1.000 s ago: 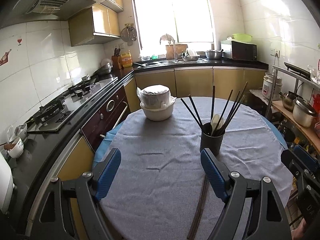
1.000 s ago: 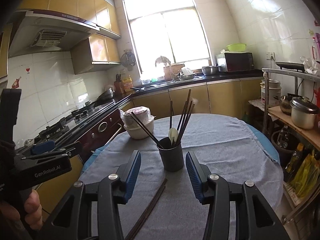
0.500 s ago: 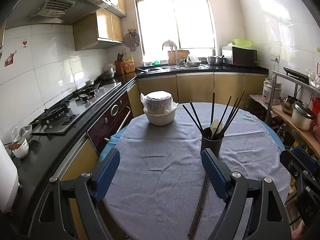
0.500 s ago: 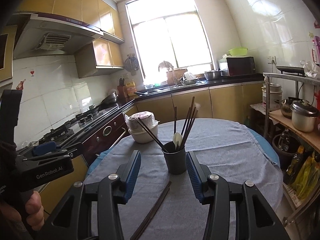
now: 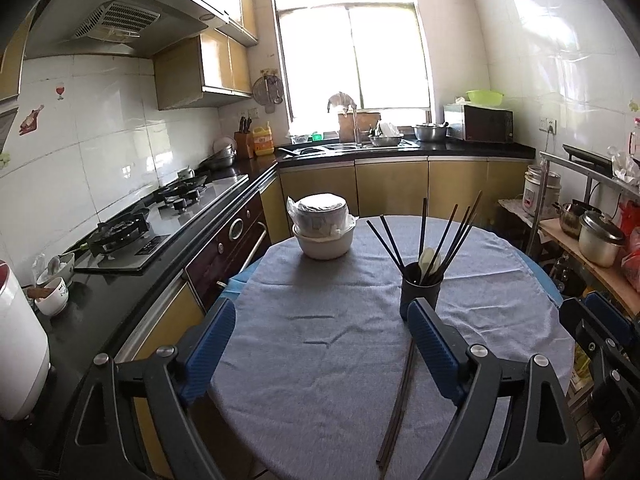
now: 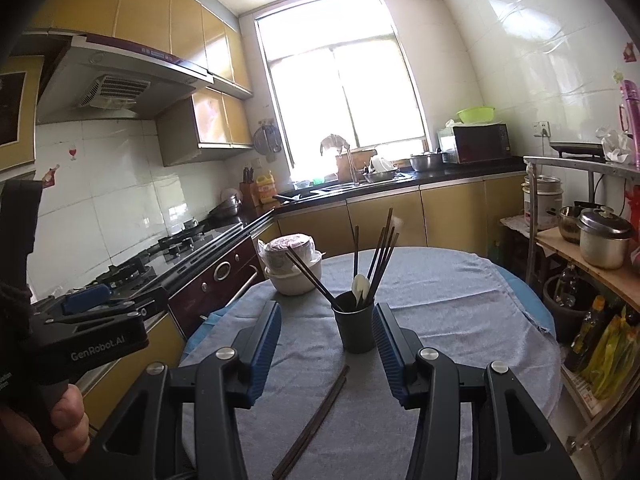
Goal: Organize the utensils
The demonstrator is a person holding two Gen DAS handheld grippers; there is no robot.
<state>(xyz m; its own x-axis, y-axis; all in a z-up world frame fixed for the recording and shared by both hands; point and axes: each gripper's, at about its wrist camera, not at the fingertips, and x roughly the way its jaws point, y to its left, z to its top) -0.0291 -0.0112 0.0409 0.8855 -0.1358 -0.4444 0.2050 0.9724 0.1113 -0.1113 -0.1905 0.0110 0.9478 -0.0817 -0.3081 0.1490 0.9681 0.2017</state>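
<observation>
Reading "GenRobot.AI", the left gripper [image 6: 100, 300] is spread wide, empty. Right gripper [image 6: 326, 334] likewise, flanking the cup [image 6: 355, 328]. Loose chopsticks [image 6: 312, 420] lie near the table's [image 6: 460, 300] front edge.

My left gripper [image 5: 322, 344] hides part of the loose chopsticks [image 5: 396, 408]. The holder [image 6: 355, 328] conceals its utensils' lower ends, and the frame edge crops the tabletop [image 6: 460, 320].
</observation>
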